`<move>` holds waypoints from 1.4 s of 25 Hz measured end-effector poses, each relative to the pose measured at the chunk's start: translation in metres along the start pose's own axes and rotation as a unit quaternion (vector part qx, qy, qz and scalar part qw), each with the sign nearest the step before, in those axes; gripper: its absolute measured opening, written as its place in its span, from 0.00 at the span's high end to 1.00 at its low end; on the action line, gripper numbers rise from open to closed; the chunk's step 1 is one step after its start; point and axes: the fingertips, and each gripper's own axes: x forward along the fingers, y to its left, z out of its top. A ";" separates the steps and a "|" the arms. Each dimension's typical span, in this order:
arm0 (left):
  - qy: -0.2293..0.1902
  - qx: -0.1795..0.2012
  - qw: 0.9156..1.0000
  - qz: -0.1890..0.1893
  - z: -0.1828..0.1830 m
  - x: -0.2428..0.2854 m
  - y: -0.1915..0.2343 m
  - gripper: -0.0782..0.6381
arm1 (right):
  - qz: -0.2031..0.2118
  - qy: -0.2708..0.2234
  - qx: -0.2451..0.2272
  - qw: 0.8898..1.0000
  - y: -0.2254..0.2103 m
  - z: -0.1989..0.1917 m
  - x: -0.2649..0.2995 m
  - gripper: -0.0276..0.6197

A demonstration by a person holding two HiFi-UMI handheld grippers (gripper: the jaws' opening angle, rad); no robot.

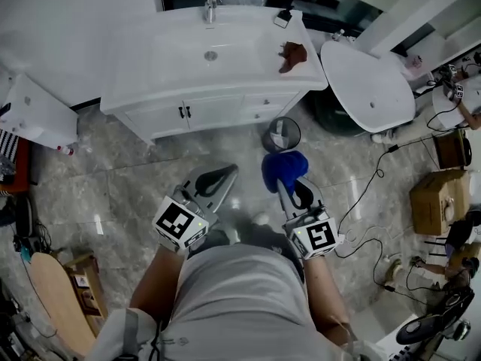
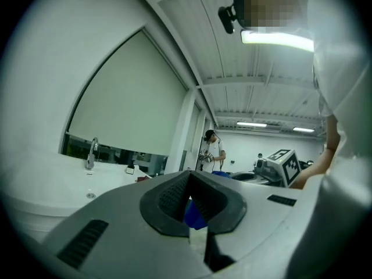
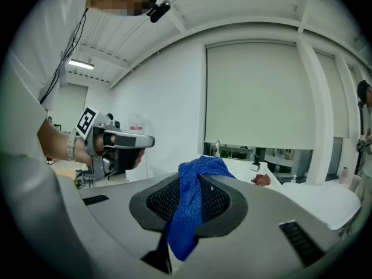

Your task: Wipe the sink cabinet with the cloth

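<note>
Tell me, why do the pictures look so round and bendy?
Left gripper view: wide lens curves the ceiling, dark round rim, lamp glares. Right gripper view: same bending, blue cloth sharp. Head view: floor gleams.

Tally: grippers 2, left gripper [image 1: 219, 177] and right gripper [image 1: 288, 185]; blue cloth [image 1: 284, 166] 1; sink cabinet [image 1: 225, 116] 1, upper centre; faucet [image 1: 211, 3] 1; round bin [image 1: 282, 134] 1; cardboard box [image 1: 436, 200] 1, right edge.
</note>
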 end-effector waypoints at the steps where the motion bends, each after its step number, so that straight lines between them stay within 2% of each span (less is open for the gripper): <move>1: 0.005 0.005 1.000 0.000 -0.001 0.001 0.002 0.88 | -0.003 0.000 0.000 1.000 -0.002 0.000 0.001 0.85; 5: 0.020 0.028 0.999 -0.004 -0.008 0.015 0.003 0.88 | -0.010 0.001 0.006 1.000 -0.018 -0.005 0.005 0.85; 12: 0.044 0.041 0.998 0.009 -0.018 0.058 0.020 0.88 | -0.005 0.000 0.017 1.000 -0.067 -0.022 0.030 0.85; 18: 0.060 0.040 0.997 0.031 -0.021 0.124 0.050 0.88 | 0.019 -0.008 0.035 0.999 -0.132 -0.031 0.070 0.85; 21: 0.083 0.037 0.995 0.032 -0.028 0.167 0.062 0.88 | 0.032 -0.007 0.045 0.998 -0.169 -0.036 0.088 0.85; 24: 0.135 0.056 0.989 0.034 -0.047 0.207 0.073 0.87 | 0.040 -0.003 0.061 0.997 -0.209 -0.045 0.100 0.85; 30: 0.227 0.122 0.965 0.040 -0.082 0.267 0.085 0.87 | 0.052 0.029 0.095 0.994 -0.272 -0.089 0.116 0.85; 35: 0.266 0.116 0.956 0.043 -0.110 0.301 0.095 0.87 | 0.045 0.074 0.114 0.990 -0.311 -0.143 0.131 0.85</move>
